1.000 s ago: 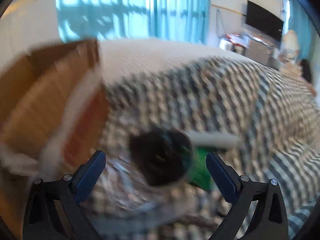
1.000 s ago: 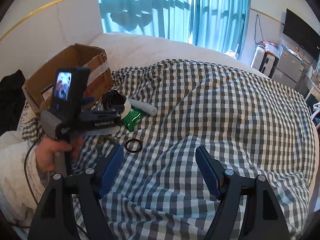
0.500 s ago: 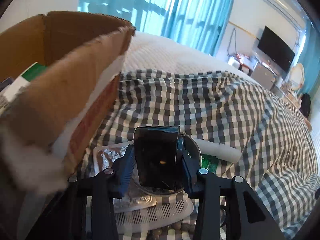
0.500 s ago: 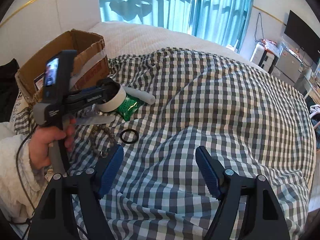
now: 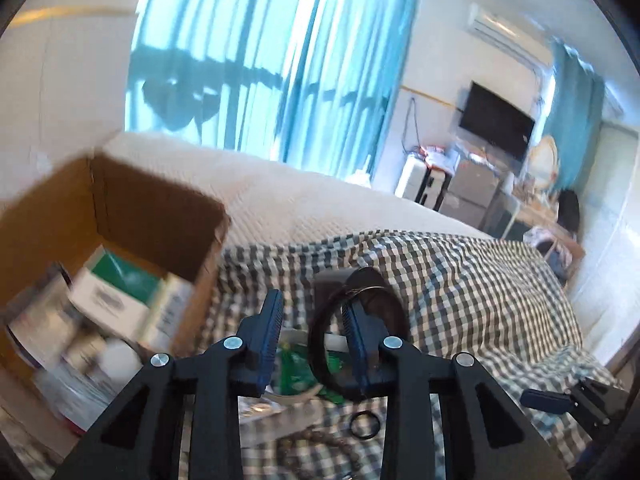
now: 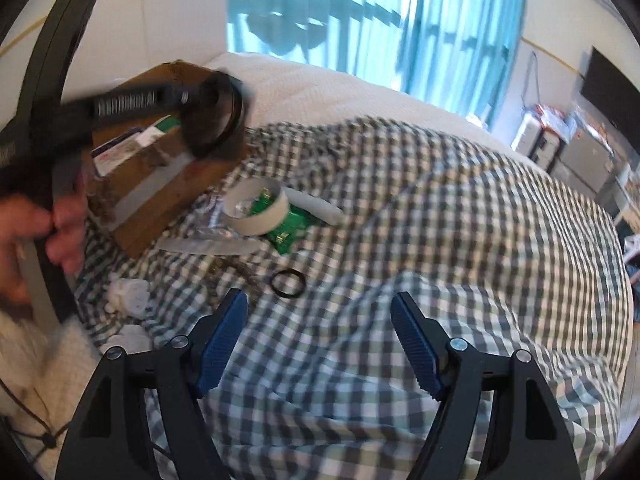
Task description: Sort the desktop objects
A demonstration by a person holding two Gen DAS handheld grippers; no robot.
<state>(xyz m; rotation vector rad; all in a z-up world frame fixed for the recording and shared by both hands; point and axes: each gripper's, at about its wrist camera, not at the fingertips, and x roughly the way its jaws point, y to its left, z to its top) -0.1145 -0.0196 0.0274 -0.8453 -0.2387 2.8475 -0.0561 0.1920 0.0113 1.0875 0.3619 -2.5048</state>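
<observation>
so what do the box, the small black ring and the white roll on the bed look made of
Box: brown corrugated cardboard, matte, with frayed edges and a pale tape strip.
Small black ring: probably rubber or plastic, thin, dull black; too small to be sure.
White roll: looks like a tape roll, smooth matte white outer band and hollow centre; material uncertain.

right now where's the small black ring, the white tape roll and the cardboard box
small black ring (image 6: 288, 283), right wrist view, on its band
white tape roll (image 6: 264, 221), right wrist view, on its outer wall
cardboard box (image 5: 160, 216), left wrist view, on its inner back wall
</observation>
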